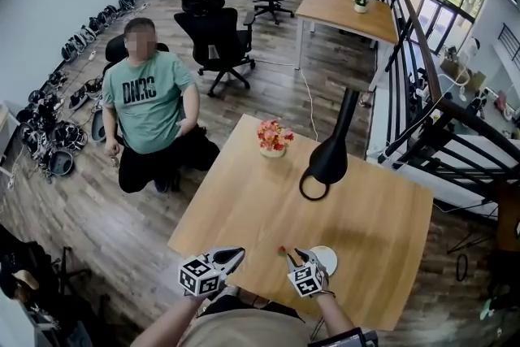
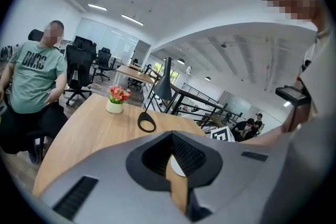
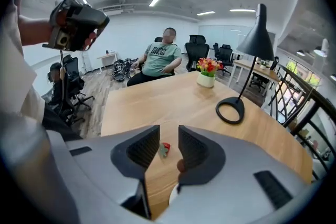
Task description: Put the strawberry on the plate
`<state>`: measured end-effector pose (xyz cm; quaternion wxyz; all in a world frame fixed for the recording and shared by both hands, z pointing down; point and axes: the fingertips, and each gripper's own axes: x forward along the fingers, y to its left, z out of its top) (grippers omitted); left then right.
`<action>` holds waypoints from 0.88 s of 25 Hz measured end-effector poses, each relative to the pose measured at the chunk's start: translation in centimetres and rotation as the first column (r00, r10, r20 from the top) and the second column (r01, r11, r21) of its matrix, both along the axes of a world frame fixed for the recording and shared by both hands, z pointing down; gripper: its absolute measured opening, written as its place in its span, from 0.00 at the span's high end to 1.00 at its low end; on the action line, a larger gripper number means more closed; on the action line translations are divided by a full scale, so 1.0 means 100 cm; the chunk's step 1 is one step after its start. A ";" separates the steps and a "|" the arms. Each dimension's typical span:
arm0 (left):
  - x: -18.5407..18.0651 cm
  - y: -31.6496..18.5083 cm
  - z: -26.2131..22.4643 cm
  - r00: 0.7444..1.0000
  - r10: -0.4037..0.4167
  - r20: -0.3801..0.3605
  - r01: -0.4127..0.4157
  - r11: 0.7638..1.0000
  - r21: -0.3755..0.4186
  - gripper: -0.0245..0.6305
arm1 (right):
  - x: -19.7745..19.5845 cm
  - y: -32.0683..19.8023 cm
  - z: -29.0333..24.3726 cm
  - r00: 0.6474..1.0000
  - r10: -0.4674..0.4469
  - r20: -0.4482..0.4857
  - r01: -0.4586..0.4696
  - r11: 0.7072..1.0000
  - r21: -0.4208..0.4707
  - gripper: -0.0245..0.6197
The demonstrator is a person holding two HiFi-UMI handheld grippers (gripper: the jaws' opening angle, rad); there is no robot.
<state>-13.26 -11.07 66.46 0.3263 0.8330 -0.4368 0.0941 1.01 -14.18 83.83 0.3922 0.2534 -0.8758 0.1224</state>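
Nearest us are our own two claws, at the near edge of the table (image 1: 244, 199). Our right claw (image 1: 297, 255) tips steeply down toward the wood with its jaws a narrow way apart and nothing pressed between them. Its own view shows the strawberry (image 3: 165, 149) lying on the table just ahead of the tips, in line with the gap and touched by neither pad. The plate (image 1: 327, 259) — small, white, bare — lies just to the right of that claw, partly hidden under it. The strawberry is off the claw's front left, so it is near the plate but not on it.

Our left claw (image 1: 236, 254) hovers to the left of the right one, its jaws closed together on nothing. Through the small window behind its closed tips we see only wood and a sliver of the plate.

We judge the step in hand to be the reach for the pick-up: nothing is carried yet. The gap looks barely wider than the berry, so next we would open a little more. We would then lower until the pads flank it, close gently, lift, and make a short carry rightward onto the plate. A lamp (image 1: 314, 188) and a flower pot (image 1: 273, 144) stand well ahead of both claws — clear of that path.
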 end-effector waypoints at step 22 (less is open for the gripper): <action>0.002 -0.010 0.016 0.998 -0.033 0.061 0.036 0.998 -0.051 0.96 | -0.036 -0.004 0.155 0.920 -0.335 -0.202 0.305 0.938 -0.166 0.77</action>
